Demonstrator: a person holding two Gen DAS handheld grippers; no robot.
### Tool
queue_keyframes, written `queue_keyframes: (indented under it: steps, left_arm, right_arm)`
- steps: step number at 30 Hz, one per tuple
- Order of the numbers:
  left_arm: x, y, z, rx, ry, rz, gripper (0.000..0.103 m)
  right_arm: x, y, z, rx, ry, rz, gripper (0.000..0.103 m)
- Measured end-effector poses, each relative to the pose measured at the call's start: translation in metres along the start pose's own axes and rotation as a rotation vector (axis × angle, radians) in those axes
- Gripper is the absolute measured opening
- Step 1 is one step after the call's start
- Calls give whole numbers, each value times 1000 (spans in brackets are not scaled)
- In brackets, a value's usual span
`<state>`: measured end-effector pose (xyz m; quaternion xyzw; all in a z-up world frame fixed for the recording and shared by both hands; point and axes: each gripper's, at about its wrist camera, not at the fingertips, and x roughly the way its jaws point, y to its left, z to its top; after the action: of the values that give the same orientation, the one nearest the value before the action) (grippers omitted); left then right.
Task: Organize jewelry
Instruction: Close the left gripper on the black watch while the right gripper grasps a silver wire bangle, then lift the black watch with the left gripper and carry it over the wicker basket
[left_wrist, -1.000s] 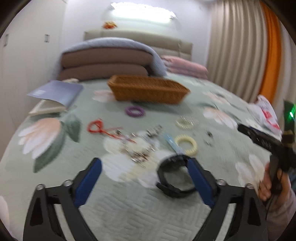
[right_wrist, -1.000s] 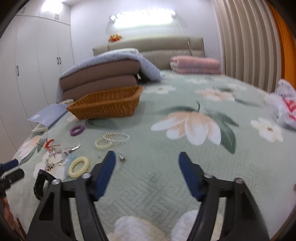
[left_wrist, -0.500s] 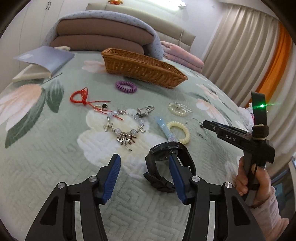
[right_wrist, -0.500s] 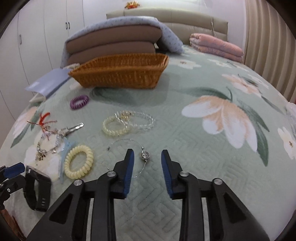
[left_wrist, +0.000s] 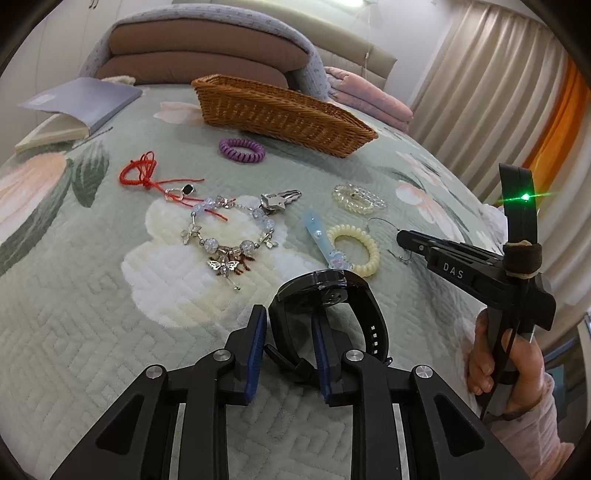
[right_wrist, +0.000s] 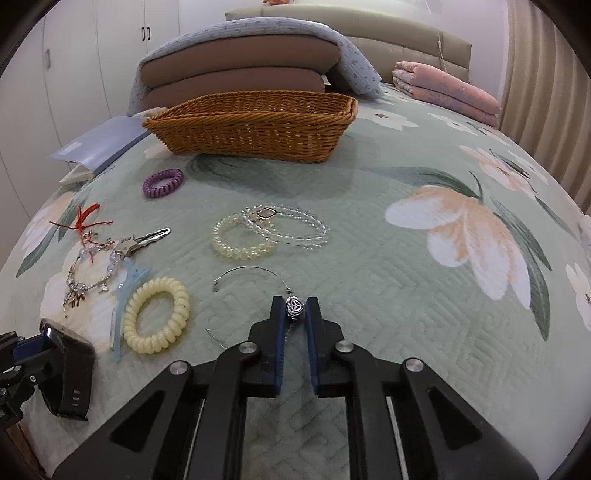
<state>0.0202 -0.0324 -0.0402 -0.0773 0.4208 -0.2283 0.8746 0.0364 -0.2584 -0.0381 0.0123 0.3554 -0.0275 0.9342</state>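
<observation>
The left gripper (left_wrist: 288, 328) is closed down on the strap of a black watch (left_wrist: 332, 295) lying on the bed (left_wrist: 92, 314) near its front edge. The right gripper (right_wrist: 295, 314) pinches a silver bead (right_wrist: 294, 307) on a wire hoop (right_wrist: 251, 271) — the wicker basket (right_wrist: 255, 129) sits well beyond, toward the pillows.

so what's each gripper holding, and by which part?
Left gripper pinches the black watch by its strap. Right gripper pinches the wire bangle by its silver bead.
</observation>
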Motion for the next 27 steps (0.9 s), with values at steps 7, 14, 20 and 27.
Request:
queue_keyframes:
  steps: [7, 14, 20, 27]
  left_arm:
    - [-10, 4, 2, -33, -40, -33, 21]
    - [-27, 0, 12, -7, -96, -49, 4]
    - [-20, 8, 11, -21, -51, -19, 5]
    - [-2, 7, 2, -29, 32, -11, 31]
  right_arm:
    - [-19, -7, 0, 34, -78, 57, 13]
    - [-29, -6, 6, 33, -116, 75, 13]
    - [-22, -10, 3, 47, -96, 97, 13]
    - [-23, -13, 1, 58, -101, 114, 13]
